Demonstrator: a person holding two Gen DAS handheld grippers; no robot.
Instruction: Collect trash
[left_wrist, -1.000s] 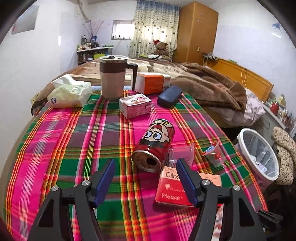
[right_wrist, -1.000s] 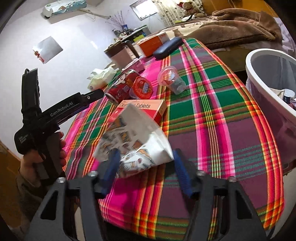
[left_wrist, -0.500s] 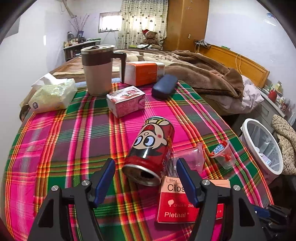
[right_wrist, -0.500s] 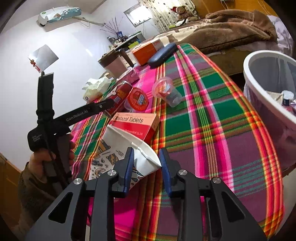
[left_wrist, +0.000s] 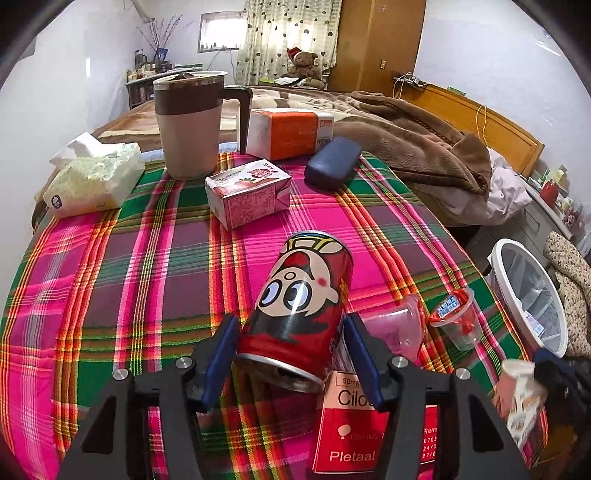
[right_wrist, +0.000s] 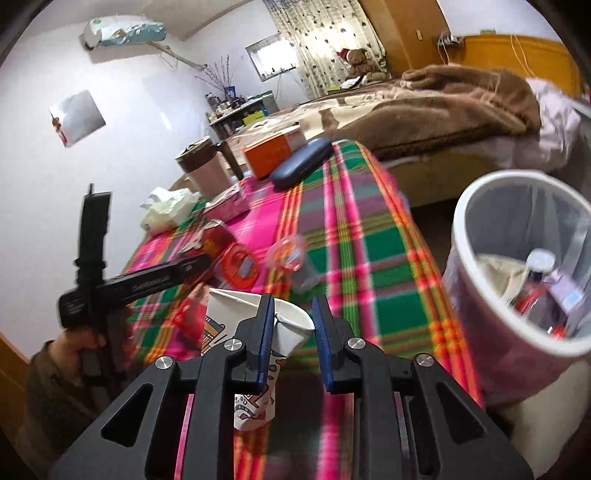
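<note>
A red can (left_wrist: 303, 295) with a cartoon face lies on its side on the plaid tablecloth (left_wrist: 110, 295). My left gripper (left_wrist: 290, 321) straddles the can's open end. Its jaws are closing, and the pads sit close beside the can's sides without clearly pressing. My right gripper (right_wrist: 295, 325) is shut on the rim of a crushed printed paper cup (right_wrist: 255, 391), held up off the cloth. The cup (left_wrist: 521, 395) also shows at the lower right of the left wrist view. The white trash bin (right_wrist: 517, 266) stands on the floor to the right of the table, with trash inside.
A red Pletaal box (left_wrist: 354, 435) and two clear plastic cups (left_wrist: 458, 325) lie right of the can. Farther back stand a milk carton (left_wrist: 247, 195), a mug (left_wrist: 188, 122), a tissue pack (left_wrist: 92, 181), an orange box (left_wrist: 288, 133) and a blue case (left_wrist: 332, 162). A bed lies beyond.
My left gripper moved forward until the can lay between its fingers, and its jaws narrowed. My right gripper shut on the paper cup, lifted it off the cloth and swung towards the bin.
</note>
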